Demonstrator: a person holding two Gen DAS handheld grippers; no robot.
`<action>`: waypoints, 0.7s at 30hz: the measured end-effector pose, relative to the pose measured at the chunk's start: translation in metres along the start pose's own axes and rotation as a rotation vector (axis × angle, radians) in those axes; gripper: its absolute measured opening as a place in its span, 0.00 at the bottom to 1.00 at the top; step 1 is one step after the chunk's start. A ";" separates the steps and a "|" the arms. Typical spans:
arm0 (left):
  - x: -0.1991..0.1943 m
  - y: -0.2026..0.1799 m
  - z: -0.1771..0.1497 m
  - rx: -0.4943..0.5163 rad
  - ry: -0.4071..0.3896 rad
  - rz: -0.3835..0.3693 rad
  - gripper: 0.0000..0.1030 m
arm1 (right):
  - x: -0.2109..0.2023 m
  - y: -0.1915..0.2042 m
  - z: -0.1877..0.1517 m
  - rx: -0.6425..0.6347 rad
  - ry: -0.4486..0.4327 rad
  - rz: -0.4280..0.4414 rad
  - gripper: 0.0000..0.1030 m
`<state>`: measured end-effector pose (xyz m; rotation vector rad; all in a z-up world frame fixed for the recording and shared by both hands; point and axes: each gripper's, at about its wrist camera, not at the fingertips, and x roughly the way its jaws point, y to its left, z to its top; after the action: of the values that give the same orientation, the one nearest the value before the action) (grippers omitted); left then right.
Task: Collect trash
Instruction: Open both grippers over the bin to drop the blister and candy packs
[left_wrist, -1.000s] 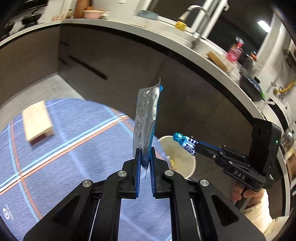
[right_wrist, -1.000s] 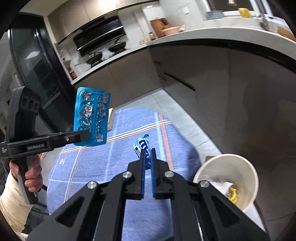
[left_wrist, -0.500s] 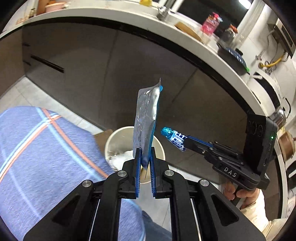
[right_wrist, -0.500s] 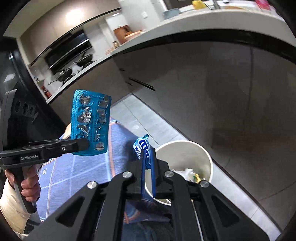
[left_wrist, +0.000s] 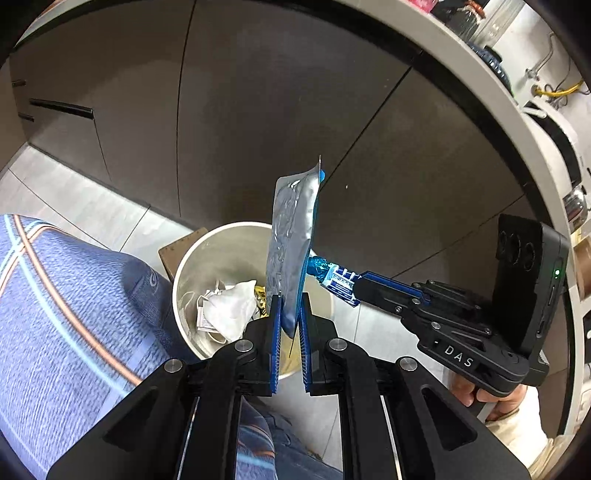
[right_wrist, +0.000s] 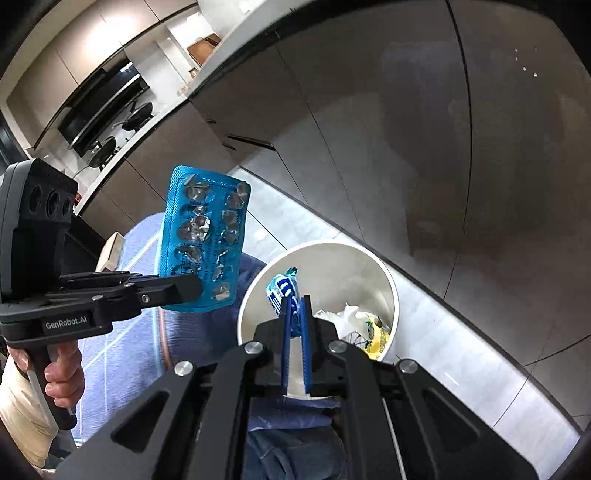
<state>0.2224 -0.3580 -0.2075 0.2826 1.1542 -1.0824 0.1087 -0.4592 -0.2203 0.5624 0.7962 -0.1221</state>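
Holding trash over the bin (left_wrist: 192, 266), our left claw (left_wrist: 290, 325) pinches the pill pack (left_wrist: 291, 240) and our right claw (right_wrist: 294, 314) pinches a wrapper (right_wrist: 281, 291). We should open both above the bin's middle, at 12 o'clock.

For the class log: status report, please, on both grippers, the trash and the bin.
Left gripper shut on blister pack. Right gripper shut on candy wrapper. Both held above white bin, not yet dropped. Nothing in the way.
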 end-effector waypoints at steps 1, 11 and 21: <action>0.007 0.002 0.001 0.002 0.013 0.006 0.08 | 0.005 -0.002 0.000 0.005 0.008 0.000 0.07; 0.038 0.018 0.007 0.025 0.053 0.081 0.33 | 0.036 -0.015 0.003 0.007 0.045 -0.029 0.30; 0.020 0.033 0.016 -0.054 -0.095 0.171 0.92 | 0.032 -0.013 0.004 -0.064 0.006 -0.059 0.81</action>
<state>0.2584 -0.3627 -0.2285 0.2796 1.0531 -0.9041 0.1295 -0.4686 -0.2464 0.4791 0.8203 -0.1487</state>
